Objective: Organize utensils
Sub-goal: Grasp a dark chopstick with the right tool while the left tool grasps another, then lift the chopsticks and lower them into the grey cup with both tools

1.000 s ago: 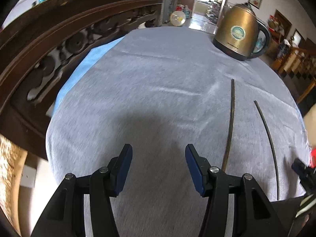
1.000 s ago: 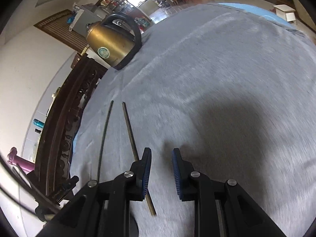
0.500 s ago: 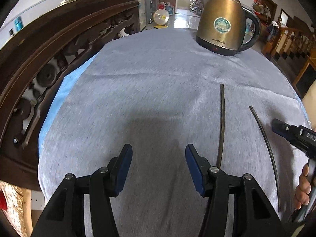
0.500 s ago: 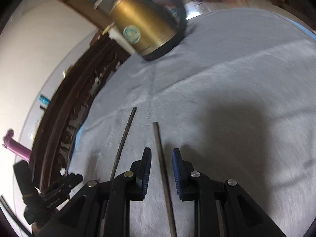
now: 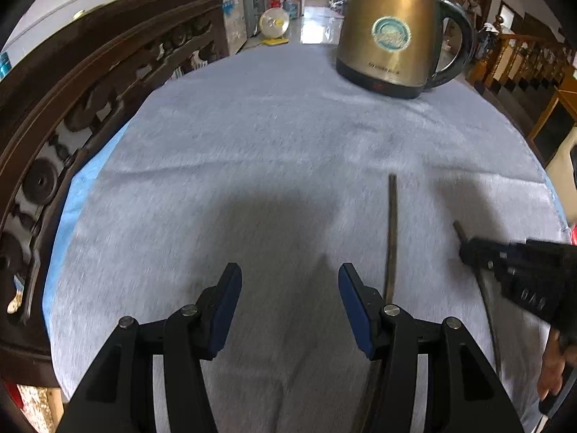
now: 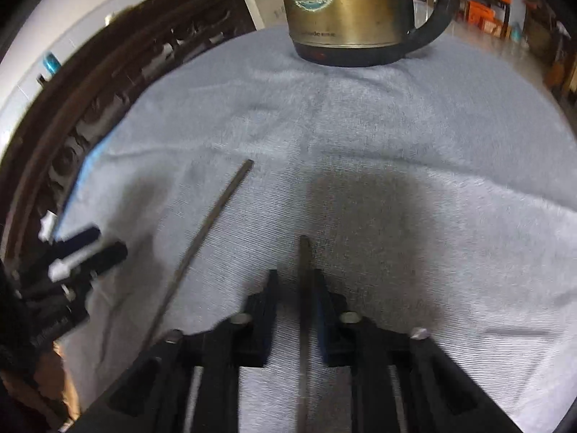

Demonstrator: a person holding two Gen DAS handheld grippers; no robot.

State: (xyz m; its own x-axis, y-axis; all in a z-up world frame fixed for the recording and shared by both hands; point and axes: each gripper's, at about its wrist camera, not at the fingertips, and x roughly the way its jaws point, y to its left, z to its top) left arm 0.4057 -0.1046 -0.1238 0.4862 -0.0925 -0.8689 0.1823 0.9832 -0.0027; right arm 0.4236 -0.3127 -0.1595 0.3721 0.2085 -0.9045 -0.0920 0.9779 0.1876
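Chopsticks lie near on the gray surface: one [image 6: 304,288] sits between the right tongs [image 6: 295,310], narrowly open and not clamped; the other [image 5: 392,238] lies just right of the wide-open, empty left tongs [image 5: 286,306].

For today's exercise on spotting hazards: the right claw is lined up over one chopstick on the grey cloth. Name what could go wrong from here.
1. The right claw straddles the near chopstick with jaws open; the thin stick lies flat on the grey cloth, so closing may pinch fabric or roll it aside.
2. The second chopstick lies close alongside and could get knocked.
3. The left claw hovers nearby; the claws might collide.
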